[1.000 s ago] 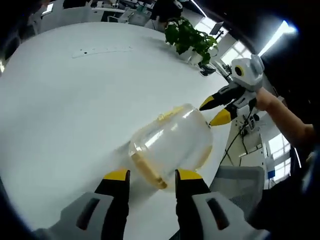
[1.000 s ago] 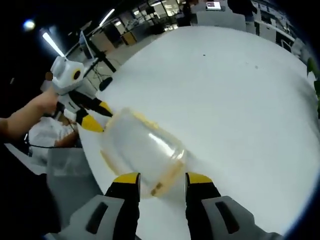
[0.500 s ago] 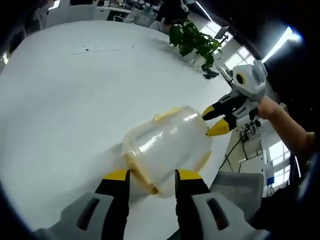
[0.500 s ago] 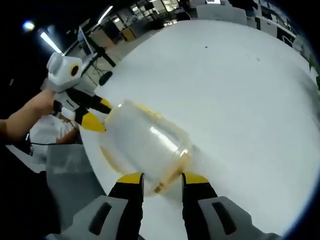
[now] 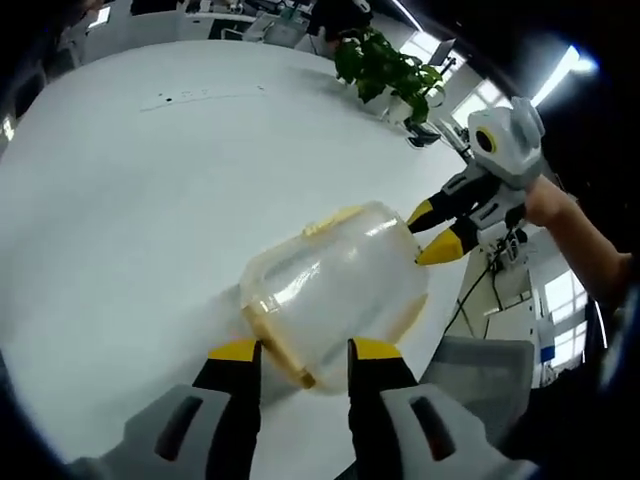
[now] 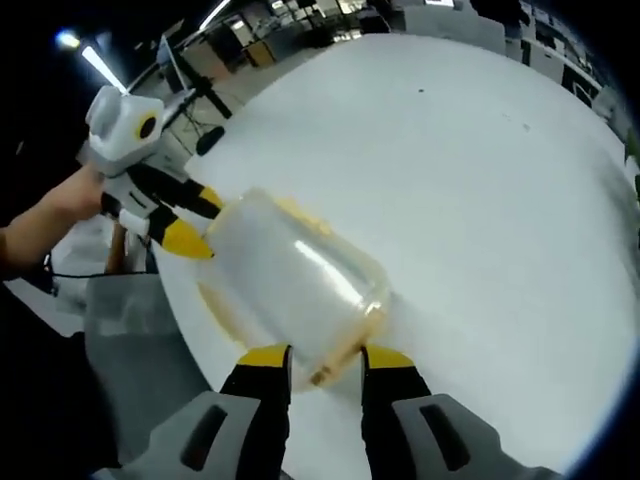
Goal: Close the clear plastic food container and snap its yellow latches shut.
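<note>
The clear plastic container (image 5: 340, 290) lies on the white table (image 5: 130, 200) with yellow latches along its rim. My left gripper (image 5: 303, 350) stands open, its yellow tips either side of the container's near end latch (image 5: 282, 348). At the container's far end is my right gripper (image 5: 432, 232), held by a hand, with its tips slightly apart. In the right gripper view the container (image 6: 290, 285) stretches away from my right gripper (image 6: 327, 357), whose jaws flank a yellow latch (image 6: 335, 365) narrowly. The left gripper (image 6: 195, 220) touches the opposite end there.
A potted green plant (image 5: 385, 70) stands at the table's far edge. A grey chair (image 5: 480, 370) sits just past the table edge near the container, also in the right gripper view as the chair (image 6: 130, 330). Desks fill the room behind.
My right gripper's jaws have narrowed around the latch and come closer to the container. The left jaws keep their gap, and the container sits slightly nearer in that view.
</note>
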